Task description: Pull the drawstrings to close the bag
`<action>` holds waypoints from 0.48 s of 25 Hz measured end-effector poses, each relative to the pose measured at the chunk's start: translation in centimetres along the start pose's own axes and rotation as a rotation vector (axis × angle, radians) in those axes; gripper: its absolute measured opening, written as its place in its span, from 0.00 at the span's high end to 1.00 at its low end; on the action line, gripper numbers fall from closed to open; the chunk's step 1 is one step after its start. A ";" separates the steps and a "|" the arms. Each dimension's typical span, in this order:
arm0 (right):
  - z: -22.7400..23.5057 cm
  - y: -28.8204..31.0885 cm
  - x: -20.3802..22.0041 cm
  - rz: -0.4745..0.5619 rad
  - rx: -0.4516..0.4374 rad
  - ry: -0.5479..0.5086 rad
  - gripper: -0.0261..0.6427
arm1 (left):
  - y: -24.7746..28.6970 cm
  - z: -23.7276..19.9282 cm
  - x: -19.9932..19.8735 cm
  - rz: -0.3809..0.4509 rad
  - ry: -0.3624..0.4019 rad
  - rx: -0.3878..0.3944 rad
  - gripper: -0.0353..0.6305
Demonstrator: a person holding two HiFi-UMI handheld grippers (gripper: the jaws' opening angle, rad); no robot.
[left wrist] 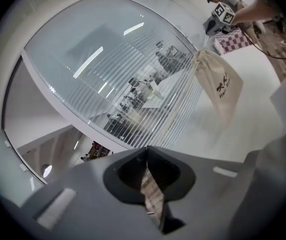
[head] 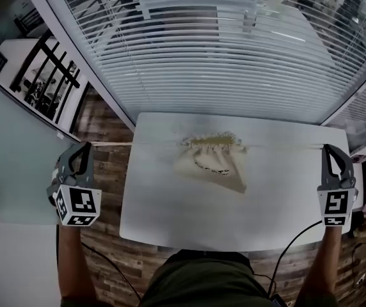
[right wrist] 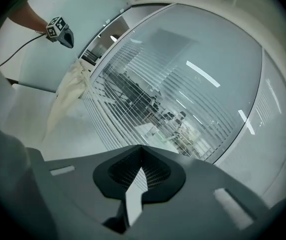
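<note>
Left tongs (head: 86, 147) clamped on the left drawstring (head: 138, 143), right tongs (head: 329, 149) on the right drawstring (head: 285, 146), both taut; bag (head: 212, 162) mouth bunched on the surface (head: 170, 216).

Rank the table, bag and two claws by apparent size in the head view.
1. White table.
2. Drawstring bag.
3. Left claw and right claw: alike; the left looks bigger, perhaps only from nearness.

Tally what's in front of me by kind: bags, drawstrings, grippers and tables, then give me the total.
Bag: 1
Drawstrings: 2, left drawstring, right drawstring
Grippers: 2, left gripper, right gripper
Table: 1
Total: 6
</note>
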State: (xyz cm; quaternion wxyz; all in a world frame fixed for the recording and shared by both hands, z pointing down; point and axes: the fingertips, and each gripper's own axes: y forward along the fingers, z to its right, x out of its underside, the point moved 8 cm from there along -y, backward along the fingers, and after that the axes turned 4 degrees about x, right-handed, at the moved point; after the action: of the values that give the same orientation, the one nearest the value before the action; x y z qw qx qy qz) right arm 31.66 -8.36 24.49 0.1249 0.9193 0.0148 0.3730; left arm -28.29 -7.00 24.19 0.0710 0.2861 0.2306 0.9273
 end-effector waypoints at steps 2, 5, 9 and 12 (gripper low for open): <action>0.2 -0.2 0.0 0.000 0.008 0.018 0.94 | -0.1 -0.1 0.4 -0.006 -0.016 -0.004 0.93; -0.5 0.1 -0.7 -0.002 0.013 0.038 0.94 | 0.1 -0.3 1.0 -0.004 -0.059 0.007 0.93; -0.9 0.1 -2.7 0.053 0.010 0.057 0.94 | 0.1 -1.1 -0.3 0.088 -0.145 -0.008 0.93; -0.5 -0.3 -3.9 0.097 0.023 0.073 0.94 | -0.1 -1.5 -2.0 0.151 -0.164 -0.023 0.93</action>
State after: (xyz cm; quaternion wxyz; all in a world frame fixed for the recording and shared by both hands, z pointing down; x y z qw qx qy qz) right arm 28.47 -8.46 22.08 0.0954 0.9061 -0.0208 0.4117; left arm -27.49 -8.01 22.03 0.0228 0.3767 0.1913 0.9061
